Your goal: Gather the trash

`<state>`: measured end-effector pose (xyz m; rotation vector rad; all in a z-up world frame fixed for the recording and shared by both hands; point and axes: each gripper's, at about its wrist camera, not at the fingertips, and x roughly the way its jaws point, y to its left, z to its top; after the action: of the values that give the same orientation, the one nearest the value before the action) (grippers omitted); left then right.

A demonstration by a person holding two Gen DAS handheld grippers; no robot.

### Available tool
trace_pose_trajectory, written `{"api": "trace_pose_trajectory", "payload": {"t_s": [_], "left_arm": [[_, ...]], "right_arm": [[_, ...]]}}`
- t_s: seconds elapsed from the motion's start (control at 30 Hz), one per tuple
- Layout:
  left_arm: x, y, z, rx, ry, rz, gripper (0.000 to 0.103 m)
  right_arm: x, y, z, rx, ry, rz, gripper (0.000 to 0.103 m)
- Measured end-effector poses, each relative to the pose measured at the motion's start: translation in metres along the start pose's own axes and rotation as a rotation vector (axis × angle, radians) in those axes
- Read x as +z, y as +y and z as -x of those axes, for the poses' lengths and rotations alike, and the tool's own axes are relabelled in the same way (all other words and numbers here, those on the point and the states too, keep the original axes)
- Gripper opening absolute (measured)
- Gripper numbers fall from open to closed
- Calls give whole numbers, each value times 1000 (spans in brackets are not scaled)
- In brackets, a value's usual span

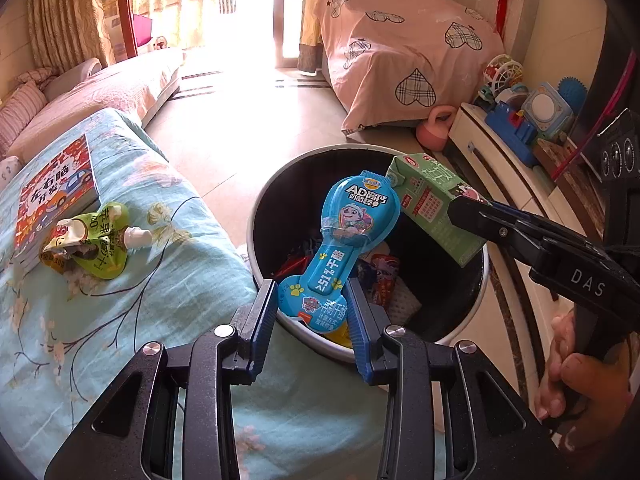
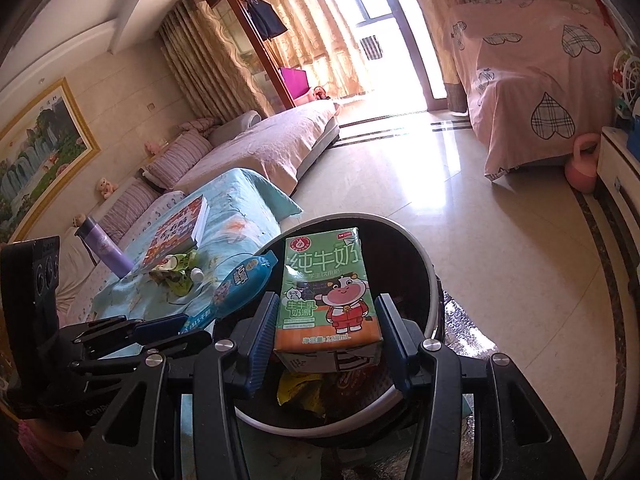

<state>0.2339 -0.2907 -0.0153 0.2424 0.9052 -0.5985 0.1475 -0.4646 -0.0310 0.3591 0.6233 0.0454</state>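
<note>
Trash was poised over the black bin (image 1: 280, 184): left gripper (image 1: 314, 314) clamped on the blue snack wrapper (image 1: 344, 236), right gripper (image 2: 326, 334) on the green milk carton (image 2: 326, 292); next, both should release; a green pouch (image 1: 96, 240) lay left on the bedspread

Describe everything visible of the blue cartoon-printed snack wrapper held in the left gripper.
The blue bone-shaped plastic snack wrapper is glossy, printed with a cartoon puppy, paw prints and white Chinese text. Its round top looks torn open and empty. The left gripper pinches its narrow lower end between blue pads, holding it upright over the round black trash bin, beside the green milk carton.
</note>
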Motion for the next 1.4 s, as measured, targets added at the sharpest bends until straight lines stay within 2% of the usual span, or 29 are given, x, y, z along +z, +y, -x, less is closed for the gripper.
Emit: {"api": "trace_pose_trajectory", "payload": {"t_s": [0.6, 0.67, 0.7, 0.73, 0.97, 1.03, 1.13, 1.3, 1.4], "left_arm": [[9, 3, -10, -1, 18, 19, 35], [9, 6, -13, 10, 39, 40, 54], [8, 8, -12, 19, 34, 51, 65], [7, 9, -10, 20, 22, 58, 66], [-14, 16, 23, 22, -54, 86, 66], [-23, 22, 35, 19, -78, 115, 67], [-40, 33, 59, 28, -118, 173, 67], [-72, 47, 102, 60, -196, 242, 74], [-92, 58, 126, 80, -238, 281, 75]], "right_arm": [[5, 0, -13, -27, 17, 10, 50], [7, -2, -15, -22, 23, 1, 52], [7, -3, -15, -15, 24, -9, 53], [7, -5, -14, -5, 25, -22, 56], [2, -3, 8, 15, -9, -61, 67], [-2, 4, 18, 28, -24, -59, 74], [-8, 22, 32, 59, -45, -49, 84], [-16, 63, 56, 133, -71, -14, 91], [-25, 91, 75, 151, -113, 28, 102]]}}
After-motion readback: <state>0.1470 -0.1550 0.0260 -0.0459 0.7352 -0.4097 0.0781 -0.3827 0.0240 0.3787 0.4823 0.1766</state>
